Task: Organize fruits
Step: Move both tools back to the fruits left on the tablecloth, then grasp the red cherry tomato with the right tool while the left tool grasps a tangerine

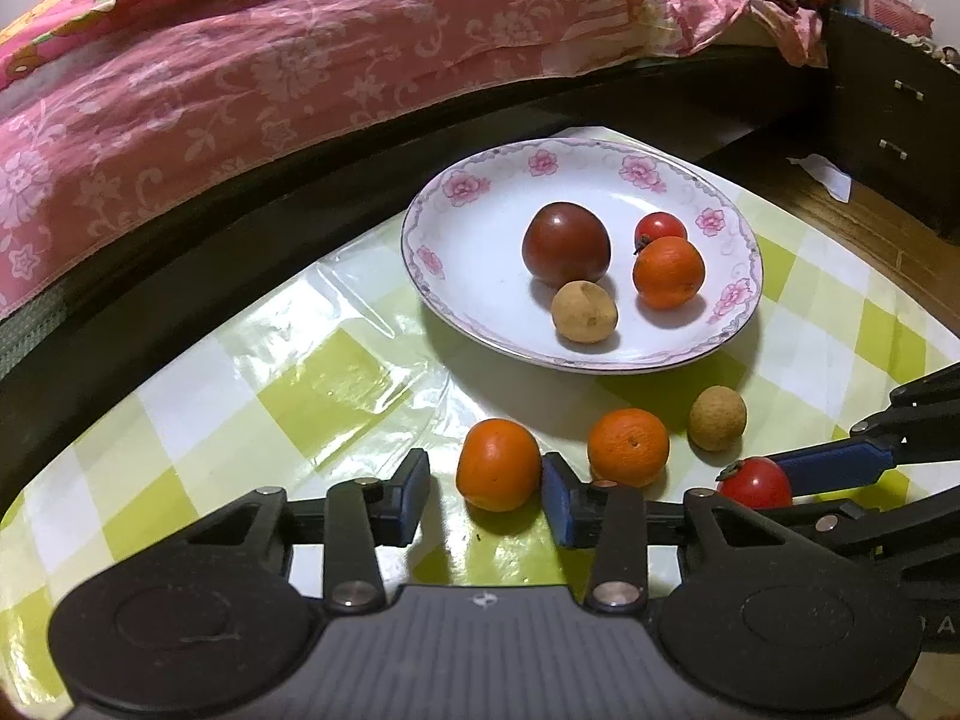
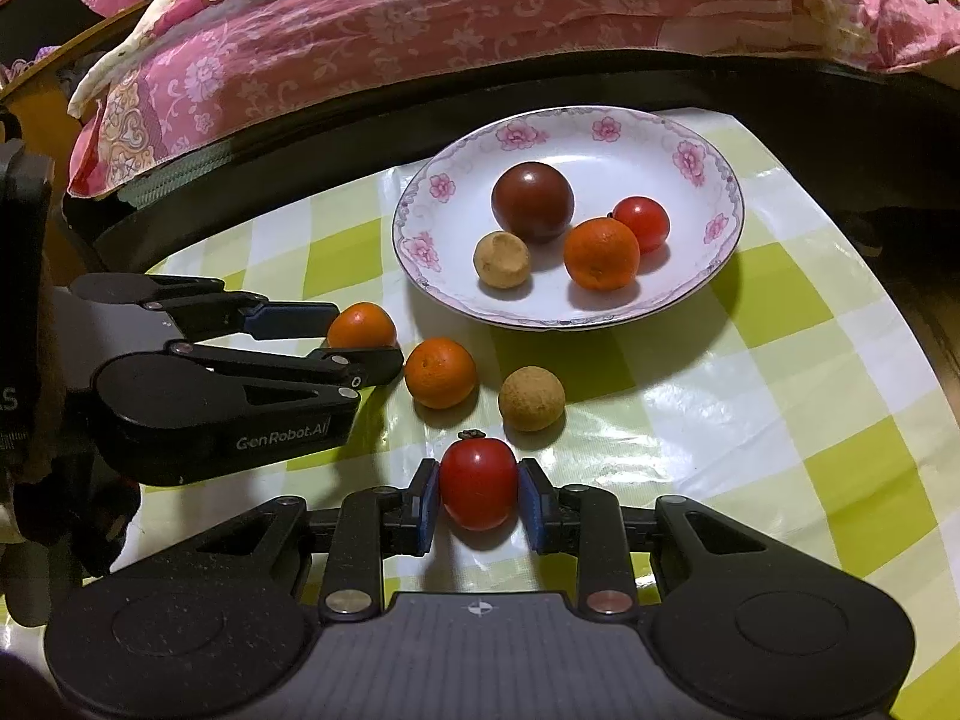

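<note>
small red tomato (image 1: pixel 660 227) part-hidden by orange (image 1: pixel 668 272) | bed (image 1: pixel 240 90) cut off

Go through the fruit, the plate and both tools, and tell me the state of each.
Plate: upright on the table, holding four fruits.
Left tool: open around an orange, right pad touching it.
Right tool: closed on the red tomato, which sits on the cloth.
Second orange: loose on the table.
Brown longan: loose on the table.
</note>
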